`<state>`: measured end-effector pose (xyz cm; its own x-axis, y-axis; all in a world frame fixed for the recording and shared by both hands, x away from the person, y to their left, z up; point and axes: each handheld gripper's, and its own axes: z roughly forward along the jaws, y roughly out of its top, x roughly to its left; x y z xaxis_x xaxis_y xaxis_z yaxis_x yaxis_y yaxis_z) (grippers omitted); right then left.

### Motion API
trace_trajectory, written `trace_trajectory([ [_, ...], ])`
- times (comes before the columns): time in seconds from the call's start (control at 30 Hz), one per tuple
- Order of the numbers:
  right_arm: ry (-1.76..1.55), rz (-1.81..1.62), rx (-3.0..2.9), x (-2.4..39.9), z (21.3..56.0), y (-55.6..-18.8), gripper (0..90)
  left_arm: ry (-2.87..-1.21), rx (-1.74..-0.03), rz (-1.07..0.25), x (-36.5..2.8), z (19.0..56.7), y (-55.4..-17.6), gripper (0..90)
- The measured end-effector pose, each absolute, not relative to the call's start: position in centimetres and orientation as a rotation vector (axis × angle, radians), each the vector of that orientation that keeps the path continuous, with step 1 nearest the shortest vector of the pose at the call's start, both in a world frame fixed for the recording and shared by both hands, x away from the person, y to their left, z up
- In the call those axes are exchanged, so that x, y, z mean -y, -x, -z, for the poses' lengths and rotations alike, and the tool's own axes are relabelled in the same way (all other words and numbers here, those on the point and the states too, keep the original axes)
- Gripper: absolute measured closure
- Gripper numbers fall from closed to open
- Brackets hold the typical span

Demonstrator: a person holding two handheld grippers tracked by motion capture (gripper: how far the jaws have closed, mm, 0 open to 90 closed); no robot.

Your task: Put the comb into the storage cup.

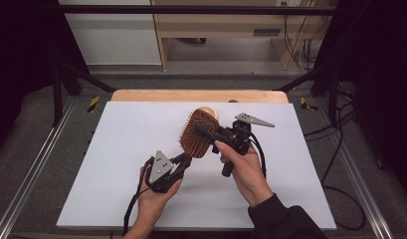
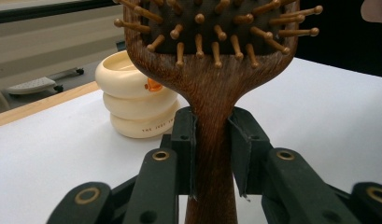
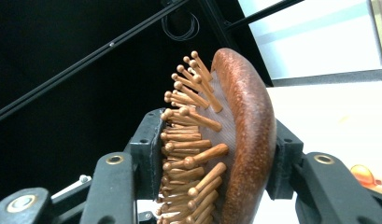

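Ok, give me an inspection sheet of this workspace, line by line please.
Surface: white sheet on a wooden table.
Job's things: wooden hairbrush, held up off the sheet.
Clutter: cream ribbed jar behind the brush.
Grippers: left gripper shut on the brush handle; right gripper straddles the brush head, pads at pins and back.
Cables: one trails from each gripper; more on the floor at right.
Surroundings: black frame, wooden furniture behind.

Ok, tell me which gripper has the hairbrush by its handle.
The left gripper: its jaws clamp the narrow wooden handle of the hairbrush. The right gripper instead straddles the brush's head, bristles against one jaw, wooden back against the other.
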<state>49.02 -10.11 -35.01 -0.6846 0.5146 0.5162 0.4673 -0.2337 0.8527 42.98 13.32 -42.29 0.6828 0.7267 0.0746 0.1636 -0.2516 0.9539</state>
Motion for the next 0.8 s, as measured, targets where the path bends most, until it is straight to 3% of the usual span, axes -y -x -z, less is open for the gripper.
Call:
trace_trajectory([
  [0.4, -1.184, -2.065, -1.936, 9.6, 34.4, -48.9, 51.9, -1.74, -0.731, -0.572, -13.4, 42.4, -43.4, 71.0],
  [0.8, -1.189, -2.015, -1.913, 10.0, 34.1, -49.9, 51.7, -1.613, -0.844, -0.599, -17.3, 42.1, -42.4, 41.5],
])
